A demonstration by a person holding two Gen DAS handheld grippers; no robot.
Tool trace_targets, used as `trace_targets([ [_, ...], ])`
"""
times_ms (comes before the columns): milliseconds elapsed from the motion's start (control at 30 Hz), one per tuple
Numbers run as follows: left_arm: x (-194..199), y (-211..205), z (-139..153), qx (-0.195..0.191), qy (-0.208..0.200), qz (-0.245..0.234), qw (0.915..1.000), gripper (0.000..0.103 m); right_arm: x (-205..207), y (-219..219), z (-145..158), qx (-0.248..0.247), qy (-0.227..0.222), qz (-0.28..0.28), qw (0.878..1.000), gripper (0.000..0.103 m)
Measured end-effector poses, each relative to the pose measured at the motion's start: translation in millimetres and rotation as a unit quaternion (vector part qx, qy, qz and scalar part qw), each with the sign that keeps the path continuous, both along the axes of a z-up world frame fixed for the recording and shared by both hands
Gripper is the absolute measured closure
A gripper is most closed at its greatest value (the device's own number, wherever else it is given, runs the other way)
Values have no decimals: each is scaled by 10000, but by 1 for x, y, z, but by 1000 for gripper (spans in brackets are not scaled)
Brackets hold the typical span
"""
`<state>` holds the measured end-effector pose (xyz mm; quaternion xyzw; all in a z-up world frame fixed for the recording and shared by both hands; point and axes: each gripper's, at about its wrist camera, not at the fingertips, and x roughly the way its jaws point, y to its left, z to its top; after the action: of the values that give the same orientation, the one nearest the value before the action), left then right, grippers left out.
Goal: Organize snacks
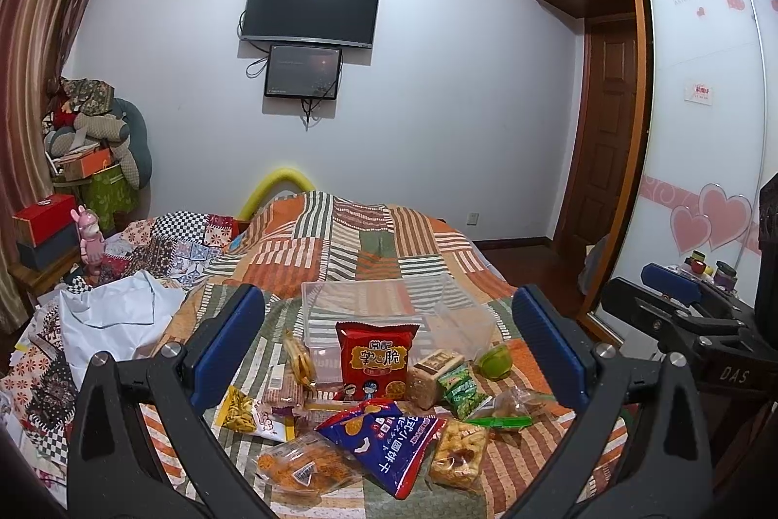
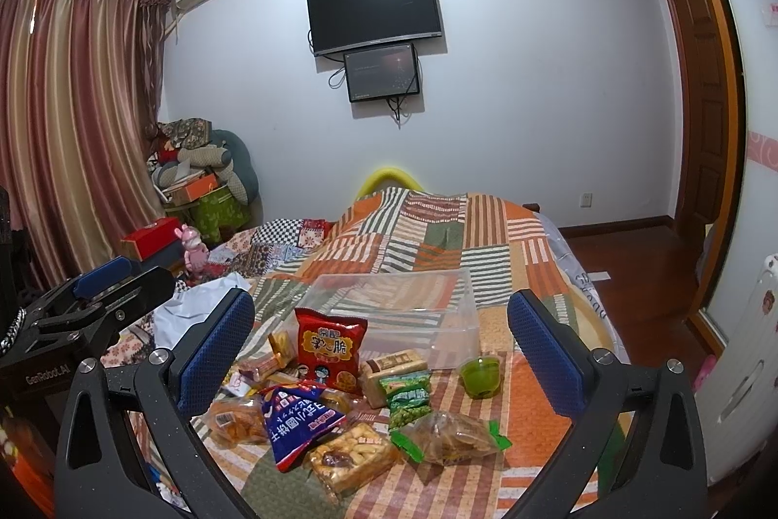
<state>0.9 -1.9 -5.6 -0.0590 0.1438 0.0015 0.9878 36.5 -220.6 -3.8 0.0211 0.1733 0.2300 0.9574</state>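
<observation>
Several snack packs lie in a heap on the patchwork quilt. Among them are a red bag, a blue bag, green pea packets and a green jelly cup. Behind the heap stands a clear plastic bin with nothing visible inside. My left gripper hovers open above the heap. My right gripper is open too, held over the same pile. Each gripper shows at the edge of the other's view.
The quilt covers the bed, with rumpled white cloth on its left side. Boxes and a pink toy crowd the left bedside. A wardrobe with sliding doors and wooden floor lie to the right.
</observation>
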Motion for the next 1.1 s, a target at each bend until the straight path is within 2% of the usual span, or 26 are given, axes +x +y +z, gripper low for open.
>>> trace_targets([
  [267, 1, 0, 0, 20, 8, 2, 10000, 0, 1, 0, 0, 8, 16, -4, 10000, 0],
  [567, 3, 4, -9, 240, 107, 5, 9997, 0, 9, -1, -11, 15, 204, 12, 9998, 0],
  [667, 10, 10, -19, 255, 304, 45, 9992, 0, 15, -5, -20, -26, 376, -119, 9992, 0],
  [767, 19, 25, -34, 92, 633, 67, 9979, 1, 26, -11, -33, -33, 688, -136, 9975, 0],
  [900, 32, 46, -57, -208, 1172, 129, 9928, 19, 37, -17, -49, -216, 978, -256, 9946, 0],
  [1000, 41, 60, -76, -420, 1568, 193, 9865, 24, 44, -21, -64, -356, 1258, -267, 9911, 2],
  [1100, 46, 70, -91, -505, 1845, 326, 9810, 26, 49, -23, -77, -481, 1534, -242, 9867, 9],
])
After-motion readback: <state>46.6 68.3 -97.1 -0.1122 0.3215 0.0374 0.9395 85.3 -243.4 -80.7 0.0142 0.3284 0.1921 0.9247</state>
